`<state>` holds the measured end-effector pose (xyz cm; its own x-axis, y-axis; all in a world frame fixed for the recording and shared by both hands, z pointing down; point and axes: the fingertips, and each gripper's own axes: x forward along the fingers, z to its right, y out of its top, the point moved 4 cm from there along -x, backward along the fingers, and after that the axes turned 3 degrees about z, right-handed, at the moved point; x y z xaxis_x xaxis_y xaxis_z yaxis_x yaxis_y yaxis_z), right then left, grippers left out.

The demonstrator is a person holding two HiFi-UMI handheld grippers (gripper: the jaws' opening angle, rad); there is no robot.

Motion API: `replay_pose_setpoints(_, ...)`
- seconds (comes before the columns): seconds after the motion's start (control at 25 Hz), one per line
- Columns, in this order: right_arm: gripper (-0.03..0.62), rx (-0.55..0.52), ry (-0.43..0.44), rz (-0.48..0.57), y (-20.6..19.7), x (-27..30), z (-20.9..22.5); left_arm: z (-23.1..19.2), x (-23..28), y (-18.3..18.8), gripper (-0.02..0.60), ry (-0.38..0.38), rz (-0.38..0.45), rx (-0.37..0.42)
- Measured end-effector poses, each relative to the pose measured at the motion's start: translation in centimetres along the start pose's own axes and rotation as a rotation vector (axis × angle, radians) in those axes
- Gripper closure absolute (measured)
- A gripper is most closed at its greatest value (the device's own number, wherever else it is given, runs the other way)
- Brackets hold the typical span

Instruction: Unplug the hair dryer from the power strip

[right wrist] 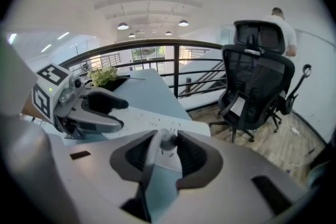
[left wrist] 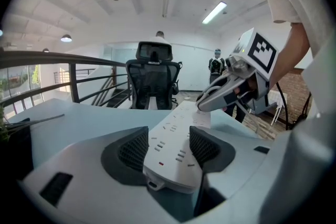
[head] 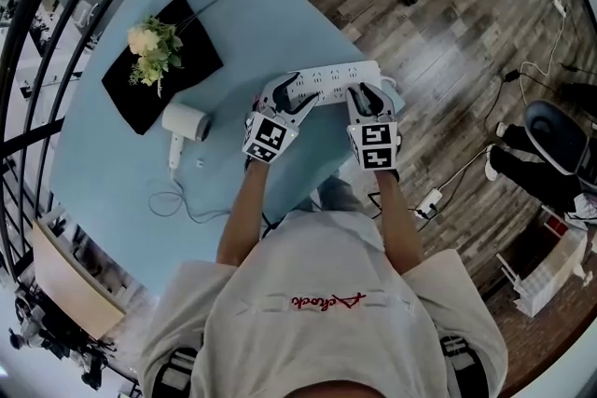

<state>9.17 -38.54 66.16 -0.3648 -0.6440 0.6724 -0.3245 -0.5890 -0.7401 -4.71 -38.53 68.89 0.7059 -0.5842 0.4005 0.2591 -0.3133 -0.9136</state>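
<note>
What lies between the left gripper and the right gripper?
The white power strip runs between them: left gripper clamps its end, right gripper grips the plug further along. Head view shows it.

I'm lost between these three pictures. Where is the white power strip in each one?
Head view: the power strip lies upper centre, along the light-blue table's edge.
Left gripper view: the strip is bottom centre, closest to the camera.
Right gripper view: the strip is centre left, flat on the table.
Shared landmark: the black office chair shows in both gripper views; the flower bunch links head and right gripper views.
</note>
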Motion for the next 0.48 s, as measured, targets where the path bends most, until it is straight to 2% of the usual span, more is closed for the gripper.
replay_pose_setpoints(0.16,0.470,-0.049,-0.004,0.075,3.1,-0.4,-0.7,-0.1,0.1,0.2,0.337,0.009,-0.007,0.001)
replay_pose_setpoints(0.48,0.470,0.046,0.006,0.065,1.6,-0.9,0.2,-0.1,0.1,0.3,0.337,0.010,-0.004,-0.018)
